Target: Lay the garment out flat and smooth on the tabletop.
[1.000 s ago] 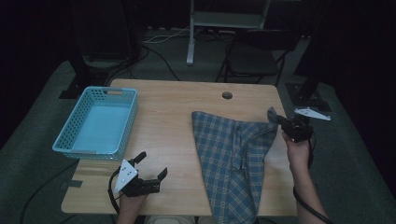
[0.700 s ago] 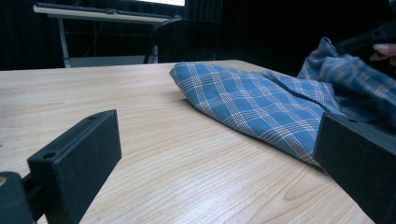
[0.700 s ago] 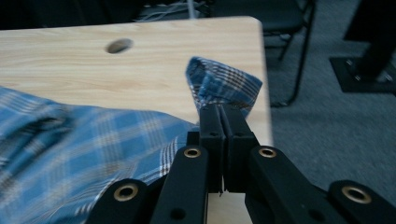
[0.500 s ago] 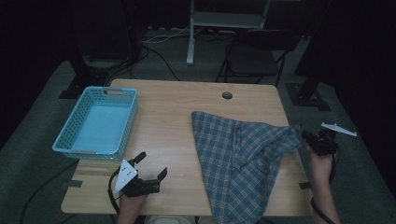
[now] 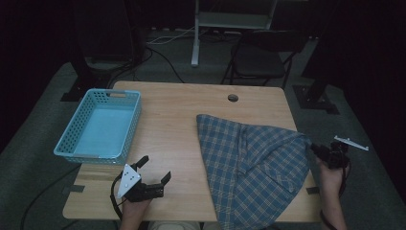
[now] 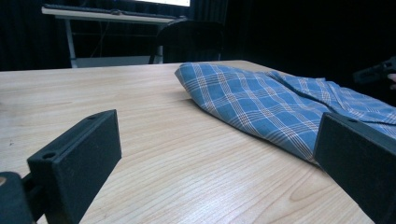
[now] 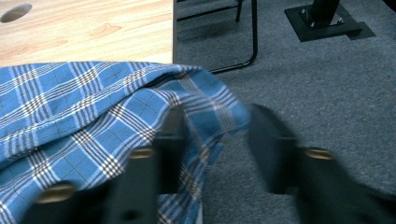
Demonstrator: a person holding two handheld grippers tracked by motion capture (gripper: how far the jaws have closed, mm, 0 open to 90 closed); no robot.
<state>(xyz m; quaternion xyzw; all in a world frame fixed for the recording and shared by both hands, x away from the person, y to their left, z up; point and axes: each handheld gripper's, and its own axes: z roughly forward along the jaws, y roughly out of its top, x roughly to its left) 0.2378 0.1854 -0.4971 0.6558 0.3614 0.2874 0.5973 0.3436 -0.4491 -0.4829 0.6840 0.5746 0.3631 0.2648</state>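
Plaid blue shirt (image 5: 253,165) is lying spread over the right half of the wooden tabletop (image 5: 177,129), with its near hem hanging past the front edge and one corner drawn out over the right edge toward the right gripper (image 5: 320,150). That gripper is sitting just off the tabletop's right side, above the grey carpet (image 7: 327,70), and its jaws have just been opening. In the right gripper view they are standing apart, with the shirt's corner (image 7: 205,93) draped over the left jaw and lying between the two; the right jaw is standing clear of the cloth, so the fabric is released rather than pinched.

The left gripper (image 5: 152,175) is resting near the front edge of the tabletop, well apart from the shirt's left border, its jaws spread wide and holding nothing. In the left gripper view the bare wood is showing between them and the shirt (image 6: 261,102) is lying beyond.

A light blue basket (image 5: 98,129) is standing at the tabletop's left side, well away from the shirt.
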